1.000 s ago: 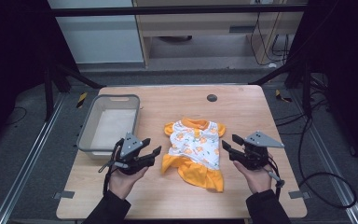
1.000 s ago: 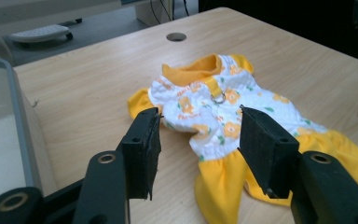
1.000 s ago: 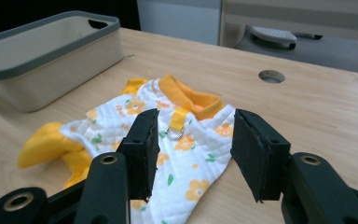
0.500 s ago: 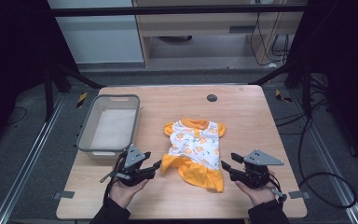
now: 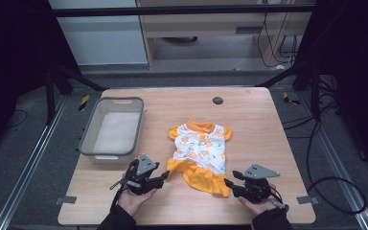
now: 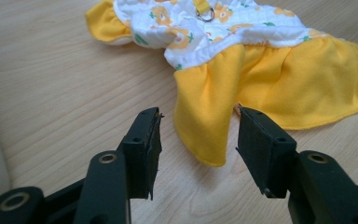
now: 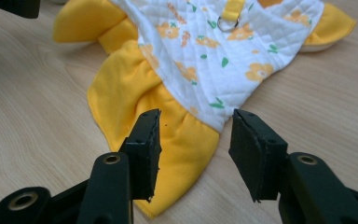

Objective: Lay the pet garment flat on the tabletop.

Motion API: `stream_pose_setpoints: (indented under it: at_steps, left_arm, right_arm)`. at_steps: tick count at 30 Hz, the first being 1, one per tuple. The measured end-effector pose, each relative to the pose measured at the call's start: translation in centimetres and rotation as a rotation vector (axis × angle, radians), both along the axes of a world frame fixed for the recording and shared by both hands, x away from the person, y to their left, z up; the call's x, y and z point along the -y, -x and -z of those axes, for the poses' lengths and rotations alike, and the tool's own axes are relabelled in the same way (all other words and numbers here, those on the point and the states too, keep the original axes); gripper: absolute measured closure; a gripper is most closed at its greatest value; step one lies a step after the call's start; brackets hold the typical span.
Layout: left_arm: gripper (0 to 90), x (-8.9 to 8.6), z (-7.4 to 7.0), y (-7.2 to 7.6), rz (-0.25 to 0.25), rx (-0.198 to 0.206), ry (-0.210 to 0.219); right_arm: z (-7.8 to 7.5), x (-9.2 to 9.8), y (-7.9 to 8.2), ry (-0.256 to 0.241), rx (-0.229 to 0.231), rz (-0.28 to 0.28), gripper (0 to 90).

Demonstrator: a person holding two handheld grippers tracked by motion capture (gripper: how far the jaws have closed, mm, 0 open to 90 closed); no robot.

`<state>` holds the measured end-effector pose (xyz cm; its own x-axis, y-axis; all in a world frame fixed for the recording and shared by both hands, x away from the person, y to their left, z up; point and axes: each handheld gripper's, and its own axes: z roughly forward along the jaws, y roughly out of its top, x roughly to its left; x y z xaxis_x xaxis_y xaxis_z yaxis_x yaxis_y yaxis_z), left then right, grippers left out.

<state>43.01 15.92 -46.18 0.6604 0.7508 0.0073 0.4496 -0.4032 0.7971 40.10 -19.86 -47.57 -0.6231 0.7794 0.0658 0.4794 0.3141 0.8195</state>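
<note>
A small dress (image 5: 199,153) lies flat on the wooden table (image 5: 268,124), with a white flower-print body and a yellow skirt toward the near edge. My left gripper (image 5: 163,177) is open at the skirt's left corner (image 6: 205,126), which lies between its jaws in the left gripper view. My right gripper (image 5: 229,184) is open at the skirt's right corner (image 7: 186,149), its jaws standing on either side of the yellow hem. Neither gripper holds the cloth. A metal ring (image 7: 227,22) sits on the dress's back strap.
A grey plastic bin (image 5: 112,127) stands on the left part of the table, beside the dress. A dark round hole (image 5: 217,100) is set in the table's far side. Black frame posts flank the table.
Both grippers have moved toward the near edge of the table and inward, down to the corners of the skirt. The dress has not moved.
</note>
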Motion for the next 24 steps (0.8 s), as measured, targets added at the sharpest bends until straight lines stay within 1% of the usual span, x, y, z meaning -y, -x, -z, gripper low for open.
stream_pose_setpoints:
  at_steps: [2, 5, 6, 7, 9, 10, 11, 12, 13, 14, 15, 16, 17, 19, 20, 21, 22, 23, 24]
  left_arm:
    - [49.0, 0.6, 0.4, -0.2, 0.008, -0.014, -0.014]
    - [49.4, 0.9, 0.7, -0.4, 0.011, -0.02, -0.025]
    - [49.5, 1.3, 1.0, -0.5, 0.007, -0.022, -0.04]
    - [49.5, 1.3, 1.0, -0.5, 0.007, -0.022, -0.04]
    - [49.9, 1.7, 1.5, -0.7, -0.004, -0.024, -0.072]
    - [50.4, 1.8, 1.6, -0.7, -0.005, -0.029, -0.074]
    - [51.1, 1.8, 1.6, -0.7, -0.005, -0.029, -0.074]
    - [52.4, 2.0, 1.9, -0.8, -0.004, -0.04, -0.079]
    - [53.3, 2.0, 1.9, -0.8, -0.004, -0.04, -0.079]
    - [54.9, 2.1, 2.1, -0.9, -0.002, -0.048, -0.092]
    - [57.0, 2.1, 2.2, -1.0, -0.001, -0.049, -0.095]
    - [59.0, 2.1, 2.2, -1.0, -0.001, -0.049, -0.095]
    - [61.4, 2.1, 2.2, -1.1, -0.006, -0.058, -0.09]
    - [66.7, 2.0, 2.2, -1.2, -0.006, -0.065, -0.084]
    - [66.7, 2.0, 2.1, -1.2, -0.007, -0.068, -0.078]
    - [69.7, 1.9, 2.1, -1.1, -0.007, -0.069, -0.075]
    - [75.7, 1.9, 2.0, -1.1, -0.006, -0.07, -0.067]
    - [78.0, 1.7, 1.8, -1.0, -0.005, -0.071, -0.053]
    - [80.0, 1.7, 1.8, -1.0, -0.005, -0.071, -0.053]
  right_arm:
    - [0.2, 0.0, -0.1, 0.002, -0.007, 0.001, 54.1]
    - [0.4, 0.0, -0.2, 0.005, -0.02, 0.001, 54.6]
    - [0.7, -0.1, -0.3, 0.02, -0.032, -0.002, 55.4]
    - [0.7, -0.1, -0.3, 0.02, -0.032, -0.002, 55.4]
    - [1.1, -0.1, -0.5, 0.032, -0.052, -0.007, 57.0]
    - [1.1, -0.1, -0.5, 0.035, -0.059, -0.008, 57.4]
    - [1.1, -0.1, -0.5, 0.035, -0.059, -0.008, 57.4]
    - [1.3, -0.2, -0.5, 0.035, -0.073, -0.016, 58.2]
    - [1.3, -0.2, -0.5, 0.035, -0.073, -0.016, 58.2]
    - [1.5, -0.4, -0.6, 0.043, -0.084, -0.028, 58.7]
    - [1.6, -0.6, -0.6, 0.049, -0.09, -0.035, 59.1]
    - [1.6, -0.6, -0.6, 0.049, -0.09, -0.035, 59.1]
    - [1.8, -1.0, -0.6, 0.069, -0.106, -0.046, 59.8]
    - [2.0, -1.2, -0.6, 0.077, -0.115, -0.054, 60.1]
    - [2.0, -1.3, -0.6, 0.092, -0.121, -0.056, 61.0]
    - [2.1, -1.4, -0.5, 0.1, -0.121, -0.062, 62.4]
    - [2.2, -1.5, -0.6, 0.116, -0.132, -0.064, 66.7]
    - [2.2, -1.4, -0.6, 0.116, -0.142, -0.06, 68.9]
    - [2.2, -1.4, -0.6, 0.116, -0.142, -0.06, 68.9]
